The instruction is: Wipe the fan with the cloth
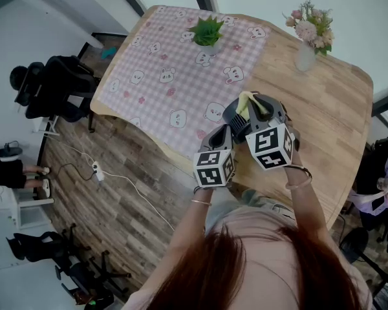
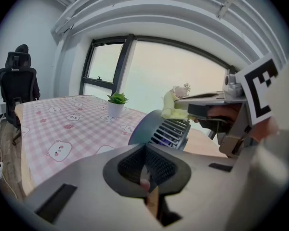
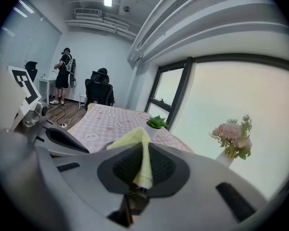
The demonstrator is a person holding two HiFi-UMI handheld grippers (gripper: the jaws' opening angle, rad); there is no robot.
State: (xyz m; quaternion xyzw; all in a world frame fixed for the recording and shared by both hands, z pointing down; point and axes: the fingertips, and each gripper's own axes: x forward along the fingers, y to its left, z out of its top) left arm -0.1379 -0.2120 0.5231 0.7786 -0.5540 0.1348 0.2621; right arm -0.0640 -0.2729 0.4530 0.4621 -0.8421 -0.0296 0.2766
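Note:
The small grey fan is held up over the wooden table. My left gripper is shut on a thin part at the fan's lower edge. Seen from the left gripper view, the fan's slatted grille faces right, just beyond the left gripper. A yellow cloth lies against the top of the fan, and my right gripper is shut on it. The cloth is pressed on the fan's upper rim. The right gripper view has the cloth folded between the pads of the right gripper.
A pink checked tablecloth with bear prints covers the table's left half. A potted green plant stands at its far end. A vase of pink flowers is at the far right. Black office chairs and a power strip are on the floor at the left.

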